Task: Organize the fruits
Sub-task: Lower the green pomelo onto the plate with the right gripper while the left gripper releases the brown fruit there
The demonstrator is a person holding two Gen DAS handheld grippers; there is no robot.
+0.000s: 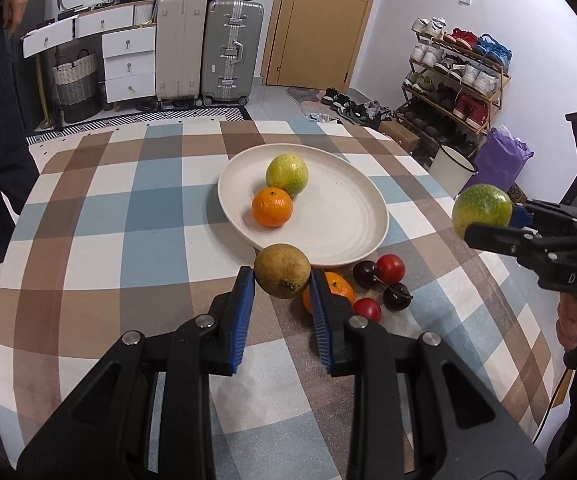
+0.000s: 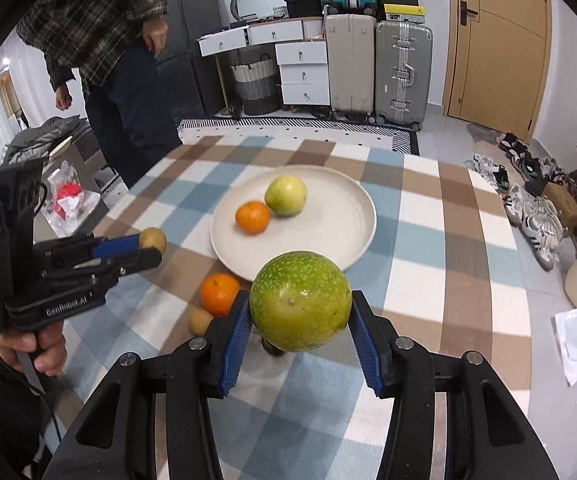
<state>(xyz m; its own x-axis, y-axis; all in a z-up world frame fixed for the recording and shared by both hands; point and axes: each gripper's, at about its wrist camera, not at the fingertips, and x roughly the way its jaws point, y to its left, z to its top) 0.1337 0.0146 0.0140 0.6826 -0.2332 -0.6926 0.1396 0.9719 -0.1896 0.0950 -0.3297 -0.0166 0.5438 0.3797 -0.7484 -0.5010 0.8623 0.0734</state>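
My left gripper (image 1: 282, 278) is shut on a brown round fruit (image 1: 282, 270), held just above the table in front of the white plate (image 1: 340, 216). The plate holds an orange (image 1: 272, 207) and a green-yellow fruit (image 1: 287, 175). My right gripper (image 2: 300, 314) is shut on a green speckled fruit (image 2: 300, 300), held above the table near the plate (image 2: 328, 232). It also shows in the left wrist view (image 1: 481, 209). A loose orange (image 1: 334, 286), cherries (image 1: 368, 274) and small red fruits (image 1: 390, 268) lie on the cloth by the plate's near rim.
The table has a checked brown, blue and white cloth (image 1: 128, 220). A small brown fruit (image 2: 199, 321) lies on the cloth. A person (image 2: 116, 60) stands at the table's far left. Suitcases (image 1: 230, 52), drawers and a shoe rack (image 1: 456, 80) stand beyond the table.
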